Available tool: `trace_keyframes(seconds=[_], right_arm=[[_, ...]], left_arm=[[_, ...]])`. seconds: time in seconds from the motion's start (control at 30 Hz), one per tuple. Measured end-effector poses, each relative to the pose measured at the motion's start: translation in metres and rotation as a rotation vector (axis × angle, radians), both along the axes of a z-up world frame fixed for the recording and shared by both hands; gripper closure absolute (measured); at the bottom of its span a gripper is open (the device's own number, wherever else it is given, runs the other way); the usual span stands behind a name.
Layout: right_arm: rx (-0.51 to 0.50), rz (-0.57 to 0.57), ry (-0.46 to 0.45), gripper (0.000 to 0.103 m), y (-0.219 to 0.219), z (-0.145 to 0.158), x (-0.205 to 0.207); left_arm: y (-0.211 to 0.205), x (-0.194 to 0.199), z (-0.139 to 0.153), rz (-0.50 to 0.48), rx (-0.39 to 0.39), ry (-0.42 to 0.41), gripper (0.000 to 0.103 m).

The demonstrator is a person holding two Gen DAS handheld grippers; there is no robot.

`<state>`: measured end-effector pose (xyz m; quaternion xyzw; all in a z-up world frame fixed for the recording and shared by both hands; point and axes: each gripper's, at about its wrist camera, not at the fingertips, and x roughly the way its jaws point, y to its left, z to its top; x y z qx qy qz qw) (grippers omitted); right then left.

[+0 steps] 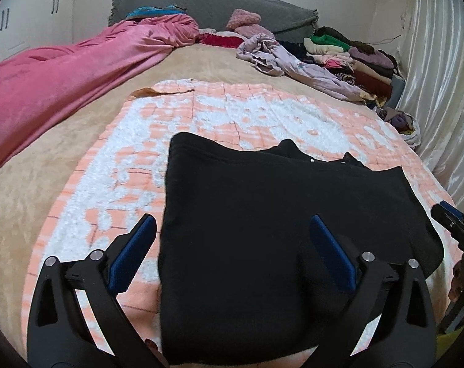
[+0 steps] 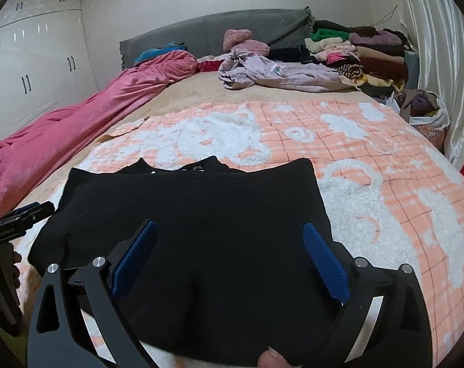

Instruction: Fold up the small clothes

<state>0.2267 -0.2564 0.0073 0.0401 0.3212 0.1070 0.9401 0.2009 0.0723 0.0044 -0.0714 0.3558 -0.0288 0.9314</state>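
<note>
A white-walled bedroom holds a wide bed under a tan plush bedspread (image 2: 182, 98), with a peach-and-white checked fleece blanket (image 2: 370, 184) spread across its near half. A long pink velvet quilt (image 1: 63, 79) lies along the left edge, and a stack of folded clothes (image 2: 370, 49) sits by the grey headboard. On the blanket lies the black knit garment (image 1: 278, 214), laid flat and seemingly already folded in part. The left gripper (image 1: 238, 254) and right gripper (image 2: 232, 257) hover over its near side, fingers spread wide, pinching nothing. Next, each probably needs to grip an edge for another fold. The garment's near hem is cut off, and its layers merge in the blackness.
</note>
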Motion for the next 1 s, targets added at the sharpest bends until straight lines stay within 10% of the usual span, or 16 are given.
trace_keyframes(seconds=[1.0], right_arm=[[-0.070,0.236,-0.035,0.005,0.096,0.013,-0.045]], left_arm=[[0.063,-0.020,0.016,0.139,0.016,-0.014,0.010]])
